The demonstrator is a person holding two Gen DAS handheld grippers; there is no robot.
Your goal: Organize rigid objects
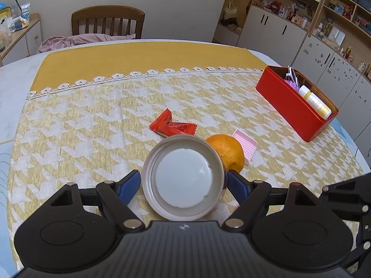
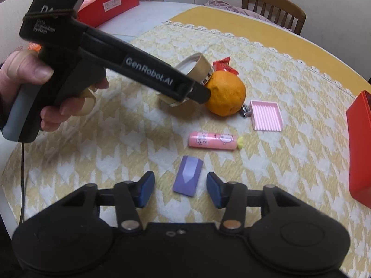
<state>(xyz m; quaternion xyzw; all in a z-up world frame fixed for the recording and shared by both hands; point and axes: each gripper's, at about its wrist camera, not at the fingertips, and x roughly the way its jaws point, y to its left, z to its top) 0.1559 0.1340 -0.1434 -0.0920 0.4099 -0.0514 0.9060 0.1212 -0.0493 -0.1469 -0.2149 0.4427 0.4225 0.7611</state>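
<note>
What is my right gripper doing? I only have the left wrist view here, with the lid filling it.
Observer: The right gripper hangs over a purple block, with its jaws on either side and clear of it.
Operator: Anything else down there?
Observer: A pink tube lies on the cloth just beyond the block.
Operator: And behind the orange?
Observer: A small metal piece sits between the orange and the pink tray.
</note>
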